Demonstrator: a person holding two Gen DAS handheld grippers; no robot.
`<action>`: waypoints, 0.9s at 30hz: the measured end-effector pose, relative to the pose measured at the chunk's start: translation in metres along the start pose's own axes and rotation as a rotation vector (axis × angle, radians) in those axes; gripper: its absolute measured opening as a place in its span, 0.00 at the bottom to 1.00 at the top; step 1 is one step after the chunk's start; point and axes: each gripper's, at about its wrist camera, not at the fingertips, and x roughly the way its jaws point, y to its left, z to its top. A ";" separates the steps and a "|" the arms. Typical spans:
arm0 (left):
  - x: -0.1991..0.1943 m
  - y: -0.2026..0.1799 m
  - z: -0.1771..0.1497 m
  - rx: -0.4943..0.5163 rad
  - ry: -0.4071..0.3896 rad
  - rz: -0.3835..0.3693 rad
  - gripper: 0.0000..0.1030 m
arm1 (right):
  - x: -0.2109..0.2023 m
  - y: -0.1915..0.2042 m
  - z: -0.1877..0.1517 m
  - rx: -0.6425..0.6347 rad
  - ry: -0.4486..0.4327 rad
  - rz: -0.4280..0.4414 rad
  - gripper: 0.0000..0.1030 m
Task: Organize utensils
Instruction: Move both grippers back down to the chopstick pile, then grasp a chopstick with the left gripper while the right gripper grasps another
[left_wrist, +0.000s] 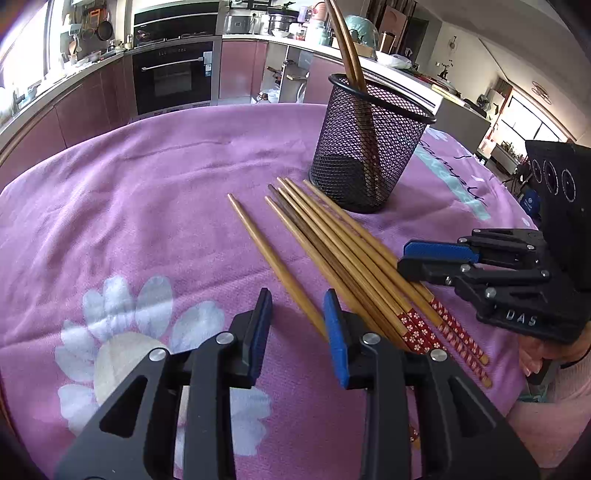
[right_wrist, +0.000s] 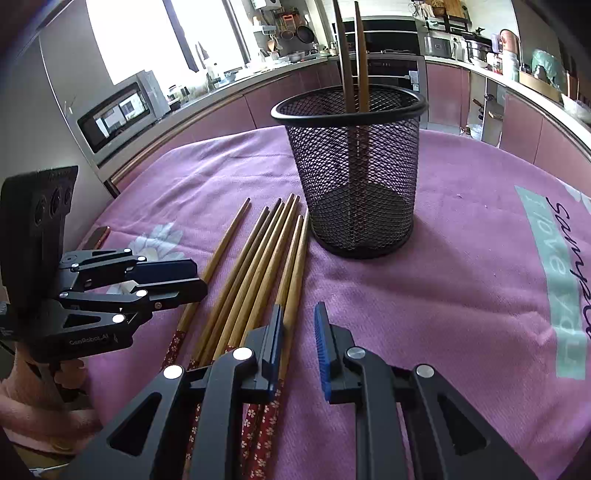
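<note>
Several wooden chopsticks (left_wrist: 351, 258) (right_wrist: 258, 266) with red flowered ends lie side by side on the purple cloth. One single chopstick (left_wrist: 266, 251) (right_wrist: 221, 251) lies a little apart on their left. Behind them stands a black mesh cup (left_wrist: 369, 147) (right_wrist: 354, 177) with two chopsticks (left_wrist: 351, 48) (right_wrist: 351, 55) upright in it. My left gripper (left_wrist: 297, 299) (right_wrist: 199, 277) is open and hangs low over the single chopstick, which runs between its fingers without being pressed. My right gripper (right_wrist: 298, 310) (left_wrist: 404, 256) stands narrowly open at the right edge of the bundle, with bare cloth in most of its gap.
The table carries a purple cloth (left_wrist: 147, 203) (right_wrist: 461, 258) with white flower prints and a teal band. A hand in a pink sleeve (left_wrist: 535, 358) (right_wrist: 37, 398) holds each gripper. Kitchen counters and an oven (left_wrist: 173, 74) stand beyond the table's far edge.
</note>
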 end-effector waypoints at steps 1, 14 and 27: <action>0.001 0.000 0.001 0.001 0.000 0.002 0.29 | 0.001 0.001 0.000 -0.005 0.005 -0.002 0.15; 0.009 -0.002 0.010 -0.010 -0.004 0.070 0.17 | 0.012 0.007 0.009 -0.048 0.003 -0.059 0.12; -0.007 0.007 0.005 -0.085 -0.041 0.061 0.07 | -0.004 -0.001 0.011 0.002 -0.049 0.000 0.05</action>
